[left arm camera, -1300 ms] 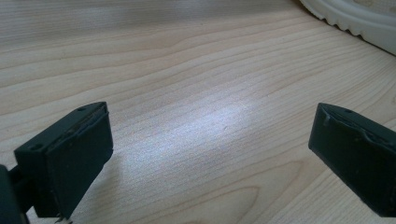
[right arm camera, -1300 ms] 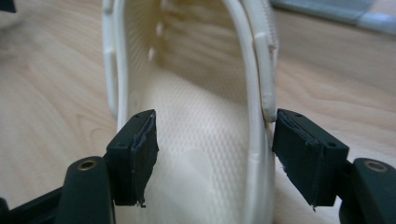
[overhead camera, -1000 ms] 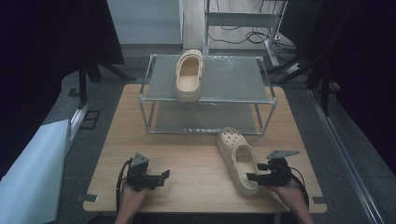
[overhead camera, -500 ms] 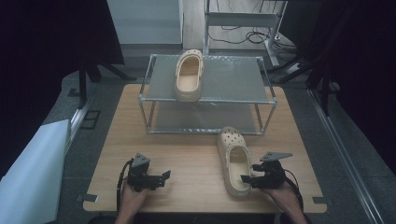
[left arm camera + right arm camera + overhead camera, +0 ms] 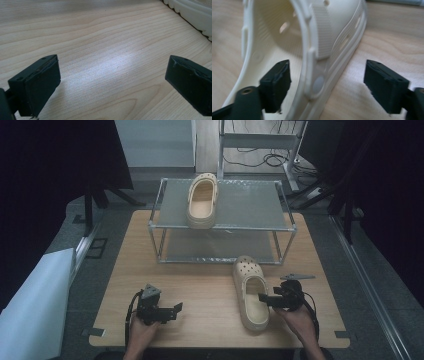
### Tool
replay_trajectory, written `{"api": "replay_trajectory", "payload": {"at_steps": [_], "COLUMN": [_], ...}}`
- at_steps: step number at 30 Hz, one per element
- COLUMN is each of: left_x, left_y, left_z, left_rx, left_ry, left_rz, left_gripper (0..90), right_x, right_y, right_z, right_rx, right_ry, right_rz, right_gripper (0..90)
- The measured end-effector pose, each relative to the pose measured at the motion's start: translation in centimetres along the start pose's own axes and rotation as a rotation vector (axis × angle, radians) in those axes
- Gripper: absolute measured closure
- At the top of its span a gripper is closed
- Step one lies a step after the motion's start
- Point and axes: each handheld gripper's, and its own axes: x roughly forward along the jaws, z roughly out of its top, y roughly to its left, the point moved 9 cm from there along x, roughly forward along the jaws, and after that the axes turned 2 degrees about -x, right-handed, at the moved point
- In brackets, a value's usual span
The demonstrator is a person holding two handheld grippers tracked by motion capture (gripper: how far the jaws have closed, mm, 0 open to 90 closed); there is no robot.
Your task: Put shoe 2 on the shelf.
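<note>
Right hand-held gripper (image 5: pixel 325 87) straddles clog (image 5: pixel 312 37) rim, unclosed.

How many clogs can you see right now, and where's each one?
2. One clog on the rack lies on the top shelf of the metal rack. One clog on the table lies in front of the rack, its side wall between the open jaws of the right gripper. None seem hidden.
</note>
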Motion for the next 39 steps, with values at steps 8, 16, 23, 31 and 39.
{"api": "replay_trajectory", "payload": {"at_steps": [8,16,23,31,39], "left_x": [0.0,0.2,0.3,0.4,0.3], "left_y": [0.0,-0.1,-0.2,-0.2,0.0], "left_z": [0.0,-0.1,-0.1,-0.2,-0.1], "left_rx": [-0.005,0.003,0.007,0.009,0.000], "left_ry": [0.002,0.010,0.012,0.018,0.015], "left_rz": [-0.006,-0.011,-0.011,-0.011,-0.007], "left_gripper": [0.0,0.1,0.3,0.4,0.4], "right_x": [0.8,1.2,0.9,0.6,0.2], "right_y": [0.1,0.2,-0.9,-2.1,-2.5], "right_z": [1.5,2.1,2.3,2.4,2.6], "right_rx": [0.004,-0.052,-0.024,0.098,0.180], "right_ry": [-0.011,0.000,-0.017,-0.046,-0.064], "right_rz": [-0.035,-0.139,-0.158,-0.064,0.009], "right_gripper": [48.2,67.2,73.9,75.0,75.3]}}
